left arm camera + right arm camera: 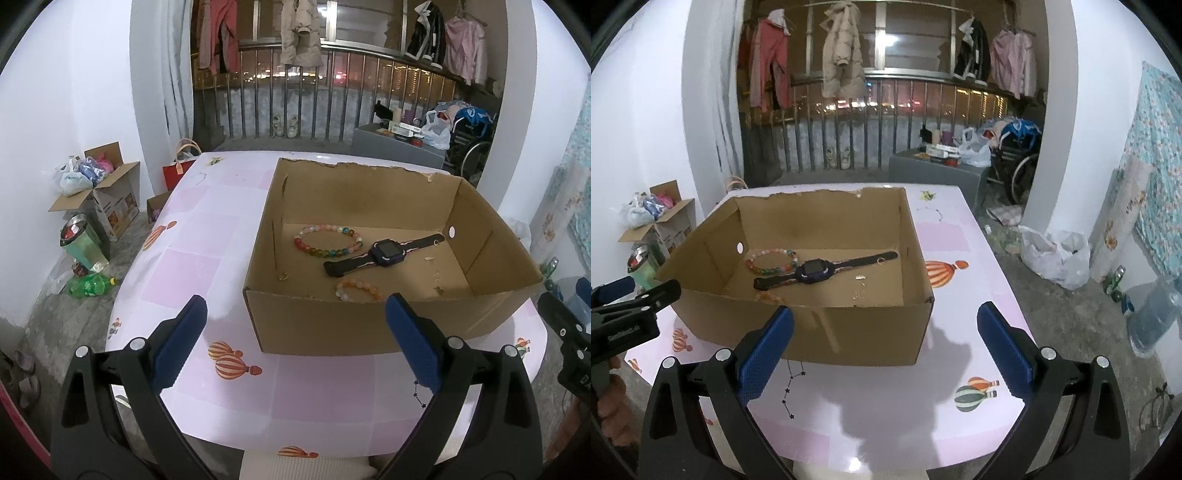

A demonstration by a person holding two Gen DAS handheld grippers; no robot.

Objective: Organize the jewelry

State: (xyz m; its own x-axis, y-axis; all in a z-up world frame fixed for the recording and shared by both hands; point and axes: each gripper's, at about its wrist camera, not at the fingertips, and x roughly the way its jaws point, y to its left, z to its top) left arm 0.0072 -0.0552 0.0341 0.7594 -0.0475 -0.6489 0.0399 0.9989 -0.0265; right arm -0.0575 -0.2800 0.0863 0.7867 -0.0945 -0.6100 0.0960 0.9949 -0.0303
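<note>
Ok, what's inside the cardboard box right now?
Inside the cardboard box: multicolour bead bracelet, black watch, orange bead bracelet partly hidden by the near wall, and a small ring.

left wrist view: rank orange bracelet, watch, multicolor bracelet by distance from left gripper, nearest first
All inside the cardboard box; left gripper sits open before it.
1. Orange bracelet, by the near wall.
2. Watch, mid-floor.
3. Multicolor bracelet, behind the watch, toward the far left.

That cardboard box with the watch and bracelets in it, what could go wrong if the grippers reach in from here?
The small orange bracelet lies tight against the cardboard box's near wall, so open fingers may catch the rim and shove the box. The watch rests against the multicoloured bracelet; lifting one could drag the other. A tiny ring by the side wall looks hard to pinch and easy to drop.
</note>
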